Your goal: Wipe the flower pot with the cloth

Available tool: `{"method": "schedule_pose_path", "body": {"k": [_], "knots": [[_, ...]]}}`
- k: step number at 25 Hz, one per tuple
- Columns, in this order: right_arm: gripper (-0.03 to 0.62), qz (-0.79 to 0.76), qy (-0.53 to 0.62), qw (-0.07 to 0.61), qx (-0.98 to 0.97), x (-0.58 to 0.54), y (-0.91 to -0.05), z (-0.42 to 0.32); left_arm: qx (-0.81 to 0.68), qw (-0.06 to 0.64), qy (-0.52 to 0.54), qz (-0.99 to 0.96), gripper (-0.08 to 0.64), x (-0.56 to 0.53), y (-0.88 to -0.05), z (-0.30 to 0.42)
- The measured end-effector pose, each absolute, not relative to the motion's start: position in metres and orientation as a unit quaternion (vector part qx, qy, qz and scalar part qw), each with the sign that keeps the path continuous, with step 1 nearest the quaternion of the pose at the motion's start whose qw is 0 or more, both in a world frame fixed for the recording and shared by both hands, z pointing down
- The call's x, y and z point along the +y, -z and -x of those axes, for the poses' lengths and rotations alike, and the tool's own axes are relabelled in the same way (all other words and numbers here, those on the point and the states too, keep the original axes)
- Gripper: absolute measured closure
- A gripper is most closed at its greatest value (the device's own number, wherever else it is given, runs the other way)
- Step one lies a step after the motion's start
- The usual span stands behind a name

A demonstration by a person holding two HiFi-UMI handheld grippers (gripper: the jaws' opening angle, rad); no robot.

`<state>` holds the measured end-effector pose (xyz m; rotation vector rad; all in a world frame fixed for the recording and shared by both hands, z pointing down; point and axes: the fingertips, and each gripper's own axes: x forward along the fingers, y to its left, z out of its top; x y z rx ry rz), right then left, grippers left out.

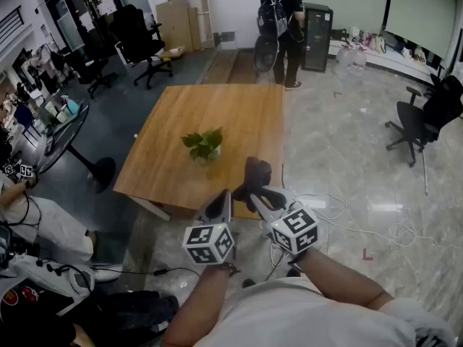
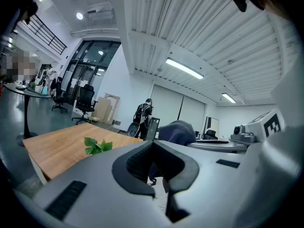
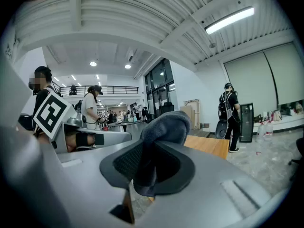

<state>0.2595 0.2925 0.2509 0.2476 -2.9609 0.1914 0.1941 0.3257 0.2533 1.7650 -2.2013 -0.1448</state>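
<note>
Since the small pale flower pot (image 1: 210,153) looks light and top-heavy under its green leaves (image 1: 202,142), a wipe would likely shove it along unless it is steadied low on its wall. It may be breakable, though its material is too small to tell. The left gripper (image 1: 217,207) is clenched on nothing, free for that job. At its 3 o'clock, the right gripper (image 1: 262,194) pinches the dark grey soft cloth (image 1: 256,173), a limp wad jutting toward 12 o'clock that should fold round the pot readily. The pot stands near the middle of the light wooden table (image 1: 217,107), at 12 o'clock from both grippers and well apart from them. Black office chairs (image 1: 141,42) on dark carpet sit at 10 o'clock, and a person with a backpack (image 1: 282,20) stands at 12. Glossy grey stone floor (image 1: 347,150) with white cables (image 1: 340,226) spreads toward 3.
</note>
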Motion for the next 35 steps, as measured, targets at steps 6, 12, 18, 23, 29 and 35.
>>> {"method": "schedule_pose_path", "body": {"k": [6,12,18,23,29,35], "knots": [[0.532,-0.085,-0.064,0.080,-0.991,0.298,-0.248,-0.253,-0.766,0.157,0.048,-0.621,0.552,0.331,-0.252,-0.189],[0.529,-0.091,-0.071,0.082,-0.990,0.305,-0.250,-0.242,-0.759,0.173,0.050,-0.626,0.552,0.337,-0.262,-0.174],[0.529,-0.122,-0.077,0.078,-0.986,0.317,-0.260,-0.230,-0.741,0.171,0.054,-0.647,0.552,0.351,-0.266,-0.158],[0.529,-0.134,-0.082,0.082,-0.984,0.325,-0.267,-0.218,-0.738,0.176,0.050,-0.649,0.552,0.364,-0.274,-0.139],[0.529,-0.136,-0.081,0.085,-0.984,0.314,-0.271,-0.188,-0.730,0.188,0.052,-0.655,0.552,0.356,-0.285,-0.113],[0.529,-0.135,-0.096,0.092,-0.982,0.264,-0.291,-0.134,-0.739,0.199,0.044,-0.642,0.552,0.318,-0.302,-0.055]]}}
